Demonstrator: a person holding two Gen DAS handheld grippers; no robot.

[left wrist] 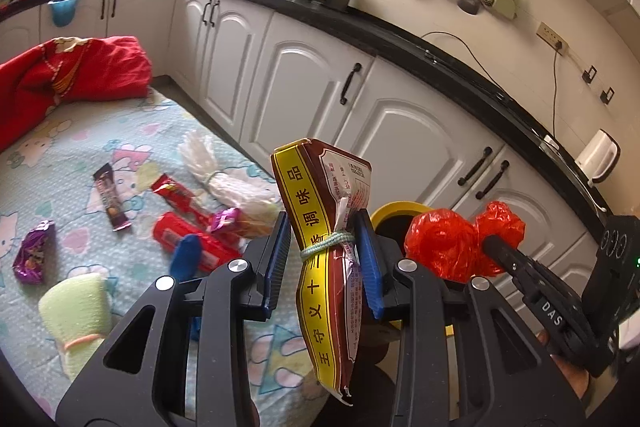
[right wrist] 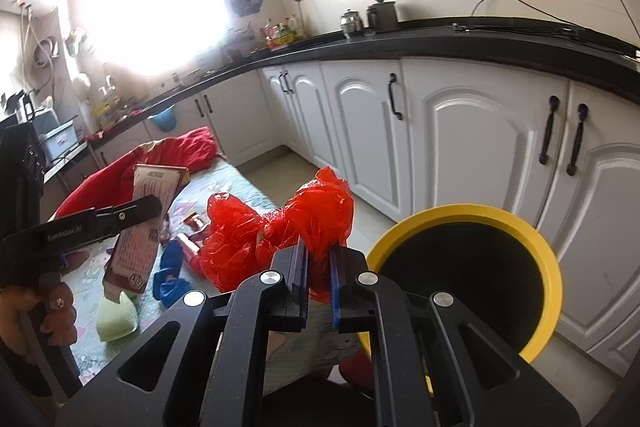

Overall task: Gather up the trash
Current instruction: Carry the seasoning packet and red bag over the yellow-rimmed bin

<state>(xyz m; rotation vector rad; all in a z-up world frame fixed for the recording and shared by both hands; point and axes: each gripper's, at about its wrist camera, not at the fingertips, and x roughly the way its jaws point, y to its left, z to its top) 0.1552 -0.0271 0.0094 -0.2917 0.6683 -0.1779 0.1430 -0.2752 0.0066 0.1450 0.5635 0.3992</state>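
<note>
Trash bin [right wrist: 472, 223], yellow-rimmed, black inside, standing on the floor beside the white kitchen cabinets [right wrist: 472, 147], just off the table's near corner. Seasoning packet [left wrist: 328, 227] pinched upright in the left gripper [left wrist: 325, 251]; red plastic bag [right wrist: 280, 227] clamped in the right gripper [right wrist: 319, 269], by the bin rim. Snack wrappers [left wrist: 112, 199] scattered on the cartoon-print tablecloth [left wrist: 60, 155], red cloth [left wrist: 72, 75] at its far edge

the yellow-rimmed bin [right wrist: 552, 267] mouth gapes unobstructed, white cabinets [right wrist: 472, 155] close behind, wrappers [left wrist: 116, 199] cluttering the mat [left wrist: 80, 147].

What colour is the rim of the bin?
Yellow rim on a black bin; clearest in the right wrist view.
</note>
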